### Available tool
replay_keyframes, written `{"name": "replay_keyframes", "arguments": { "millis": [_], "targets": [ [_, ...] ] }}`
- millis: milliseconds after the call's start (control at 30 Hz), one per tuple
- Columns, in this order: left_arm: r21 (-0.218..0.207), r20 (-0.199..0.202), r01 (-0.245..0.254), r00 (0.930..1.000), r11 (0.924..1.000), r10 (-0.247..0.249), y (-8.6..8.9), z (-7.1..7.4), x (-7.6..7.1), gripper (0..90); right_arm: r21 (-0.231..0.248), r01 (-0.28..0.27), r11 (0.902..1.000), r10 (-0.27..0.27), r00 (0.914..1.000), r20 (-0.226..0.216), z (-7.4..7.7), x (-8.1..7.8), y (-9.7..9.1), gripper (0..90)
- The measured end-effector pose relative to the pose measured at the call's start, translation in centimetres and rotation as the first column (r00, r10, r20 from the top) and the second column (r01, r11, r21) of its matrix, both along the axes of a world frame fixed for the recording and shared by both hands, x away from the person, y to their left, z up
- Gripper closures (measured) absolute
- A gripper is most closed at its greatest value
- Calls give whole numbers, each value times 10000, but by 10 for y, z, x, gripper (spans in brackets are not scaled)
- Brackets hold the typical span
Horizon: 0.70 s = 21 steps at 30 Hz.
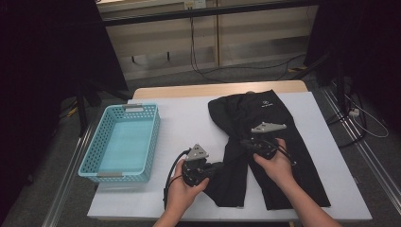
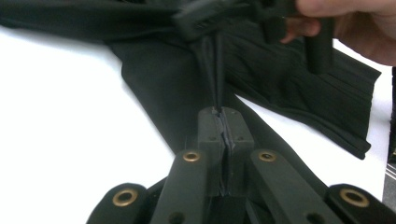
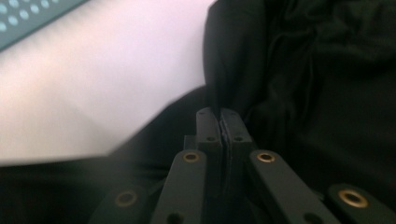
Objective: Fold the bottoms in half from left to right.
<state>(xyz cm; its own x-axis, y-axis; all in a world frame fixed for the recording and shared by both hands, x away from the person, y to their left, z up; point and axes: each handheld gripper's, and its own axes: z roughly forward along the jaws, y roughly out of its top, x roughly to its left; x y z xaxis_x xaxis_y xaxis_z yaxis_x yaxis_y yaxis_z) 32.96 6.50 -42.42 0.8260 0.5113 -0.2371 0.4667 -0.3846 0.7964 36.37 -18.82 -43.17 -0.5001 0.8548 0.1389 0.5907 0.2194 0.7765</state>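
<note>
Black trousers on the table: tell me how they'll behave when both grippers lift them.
The black trousers will probably drape and sag: the fabric already bunches where the left gripper and right gripper pinch it. They look thin, so probably light. The legs would likely trail behind.

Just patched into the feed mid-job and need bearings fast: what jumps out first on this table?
The black trousers dominate, spread over the right half of the white table, legs towards the person. Both grippers are clamped on their fabric: the left gripper pinches a raised fold at the inner leg, and the right gripper grips cloth a little farther up. A turquoise basket sits at the left.
</note>
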Motion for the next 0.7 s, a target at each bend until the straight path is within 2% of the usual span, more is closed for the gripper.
{"name": "replay_keyframes", "arguments": {
  "millis": [67,133,200,267,333,400,500,567,700],
  "targets": [
    [47,-44,41,10000,10000,-41,-2,-1,-1,878,-118,-158,9998,157,9998,-115,-5,-7,-5,870],
    [74,-68,61,10000,10000,-60,-4,-2,-1,878,-381,-311,9988,307,9995,-87,-9,-8,-4,800],
    [155,-54,96,9999,9998,-95,-3,-2,-1,878,-812,-588,9950,614,9977,301,-9,-6,1,694],
    [139,-63,42,10000,9999,-42,-3,-1,-1,877,-1007,-676,9926,731,9960,516,-9,-1,8,581],
    [92,-128,35,9999,10000,-34,-2,-2,1,877,-1100,-834,9904,922,9928,769,-8,5,16,513],
    [145,-137,48,9999,9999,-46,-2,-3,1,877,-1348,-743,9881,871,9920,912,-7,13,23,462],
    [82,-211,23,9998,10000,-21,-2,-5,1,877,-1503,-613,9867,782,9910,1091,-5,28,33,423],
    [92,-191,18,9998,10000,-16,-1,-4,1,877,-1283,-761,9888,906,9896,1113,-3,38,39,431],
    [73,-248,-30,9997,10000,32,1,-5,3,877,-1387,-1226,9827,1370,9856,993,-5,57,54,471]
  ]
}}
